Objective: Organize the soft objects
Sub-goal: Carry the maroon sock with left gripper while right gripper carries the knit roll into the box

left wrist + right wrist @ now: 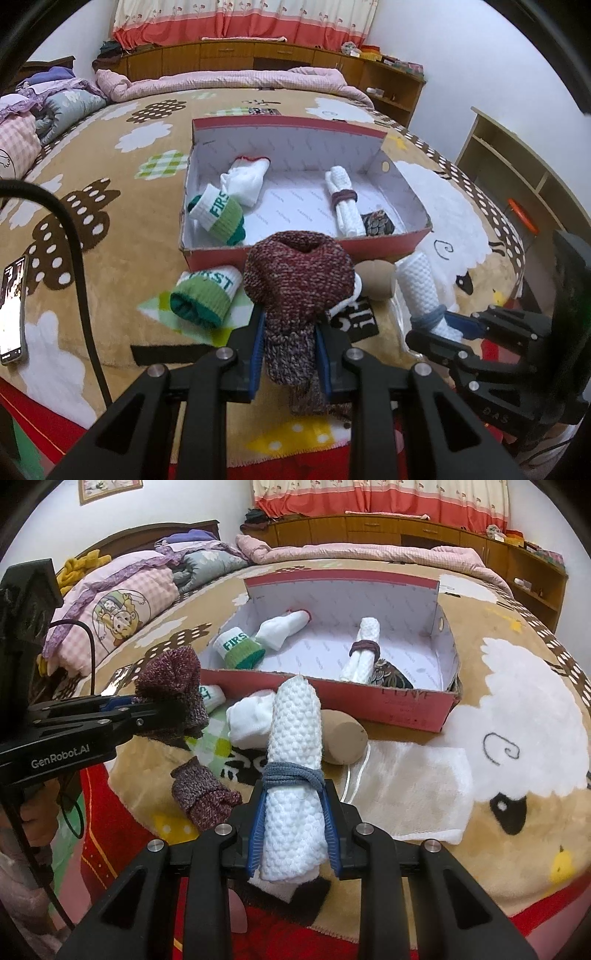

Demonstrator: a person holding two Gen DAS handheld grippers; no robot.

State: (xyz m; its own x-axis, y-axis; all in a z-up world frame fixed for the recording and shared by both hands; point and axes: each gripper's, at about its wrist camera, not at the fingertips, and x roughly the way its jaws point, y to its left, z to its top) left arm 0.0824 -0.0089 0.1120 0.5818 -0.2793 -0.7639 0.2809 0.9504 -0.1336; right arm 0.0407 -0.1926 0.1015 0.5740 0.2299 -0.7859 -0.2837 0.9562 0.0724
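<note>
"FIRST" on sock (221, 216) ("GenRobot.AI" on gripper (155, 710))

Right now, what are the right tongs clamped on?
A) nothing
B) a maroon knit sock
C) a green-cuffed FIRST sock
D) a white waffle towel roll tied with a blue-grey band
D: in the right wrist view the right tongs are shut on the white towel roll, its blue-grey band just above the fingers; the maroon knit sock sits in the left tongs.

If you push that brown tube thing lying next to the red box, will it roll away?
Probably a little. The brown tube looks round and lies on its side, so a sideways push should roll it. The fuzzy blanket would likely slow it, and the red box just behind would stop it going that way.
</note>
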